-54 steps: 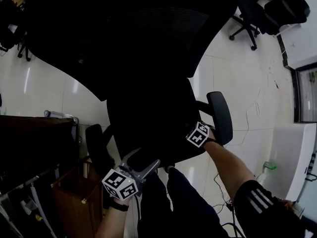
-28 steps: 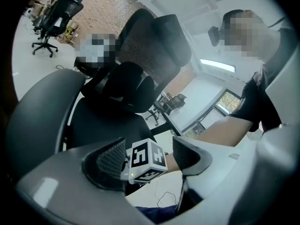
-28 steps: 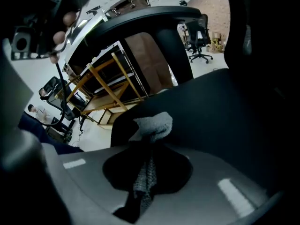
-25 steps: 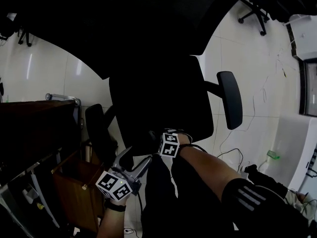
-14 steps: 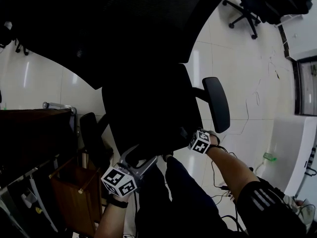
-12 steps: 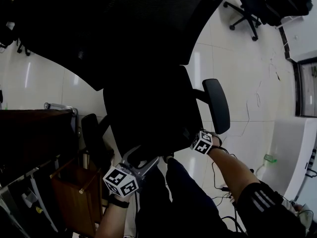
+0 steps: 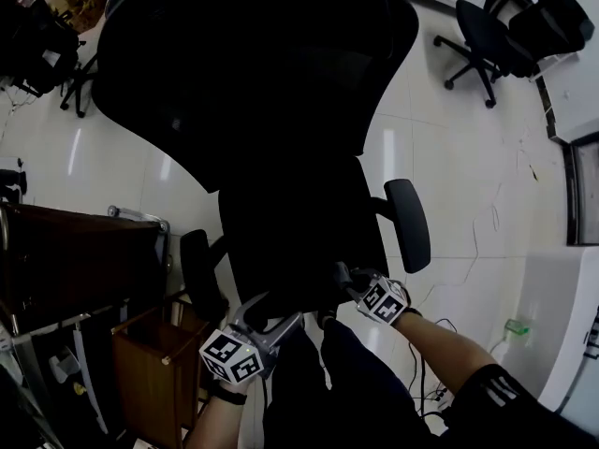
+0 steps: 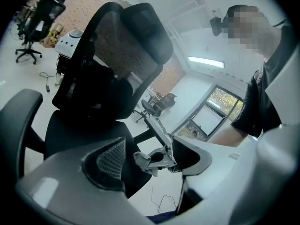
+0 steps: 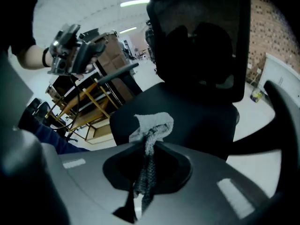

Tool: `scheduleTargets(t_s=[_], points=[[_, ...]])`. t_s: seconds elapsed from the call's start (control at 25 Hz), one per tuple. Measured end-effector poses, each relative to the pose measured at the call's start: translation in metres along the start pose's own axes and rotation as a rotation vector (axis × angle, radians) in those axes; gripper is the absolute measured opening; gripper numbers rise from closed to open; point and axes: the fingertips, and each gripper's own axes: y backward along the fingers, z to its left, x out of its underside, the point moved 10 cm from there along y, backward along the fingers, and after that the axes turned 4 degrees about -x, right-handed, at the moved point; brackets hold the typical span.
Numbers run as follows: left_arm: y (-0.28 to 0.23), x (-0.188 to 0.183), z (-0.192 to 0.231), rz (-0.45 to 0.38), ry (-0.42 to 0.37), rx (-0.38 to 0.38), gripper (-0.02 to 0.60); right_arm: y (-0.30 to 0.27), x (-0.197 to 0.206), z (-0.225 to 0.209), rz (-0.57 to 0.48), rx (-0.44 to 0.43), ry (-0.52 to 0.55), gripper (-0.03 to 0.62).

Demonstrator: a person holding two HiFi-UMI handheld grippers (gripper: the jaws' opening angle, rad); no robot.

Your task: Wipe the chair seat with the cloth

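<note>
The black office chair's seat (image 7: 298, 237) lies below its tall mesh backrest (image 7: 243, 73). My right gripper (image 7: 344, 281) rests at the seat's front right edge, by the right armrest (image 7: 408, 224). In the right gripper view its jaws (image 9: 147, 146) are shut on a grey cloth (image 9: 153, 124), bunched over the seat (image 9: 192, 109). My left gripper (image 7: 270, 314) hovers at the seat's front left edge. It stands open (image 8: 150, 165) with nothing held. From there the cloth (image 8: 142, 159) shows in the other gripper's tip, over the seat (image 8: 79, 130).
The left armrest (image 7: 201, 274) stands beside a brown wooden cabinet (image 7: 150, 372) and a dark desk (image 7: 65, 260). More office chairs (image 7: 487, 31) stand at the far right on the white tiled floor. Cables (image 7: 468, 251) trail on the floor. My legs (image 7: 318, 391) are against the seat's front.
My right gripper swept left across the front of the seat with the cloth, then back right, and now sits at the front right edge. The left gripper stayed put.
</note>
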Motion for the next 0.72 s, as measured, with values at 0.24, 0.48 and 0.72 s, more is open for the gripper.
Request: scheduleTargets(t_s=[0.24, 0.48, 0.72], points=[[0.026, -0.042, -0.059, -0.078, -0.041, -0.014, 0.337, 0.1, -0.062, 0.043, -0.184, -0.004, 0.124, 0.029], [0.077, -0.064, -0.122, -0.176, -0.091, 0.011, 0.337, 0.194, -0.109, 0.092, -0.467, 0.011, 0.083, 0.029], [0.153, -0.052, -0.175, -0.243, -0.192, 0.046, 0.337, 0.266, -0.117, 0.174, -0.706, 0.032, 0.024, 0.029]])
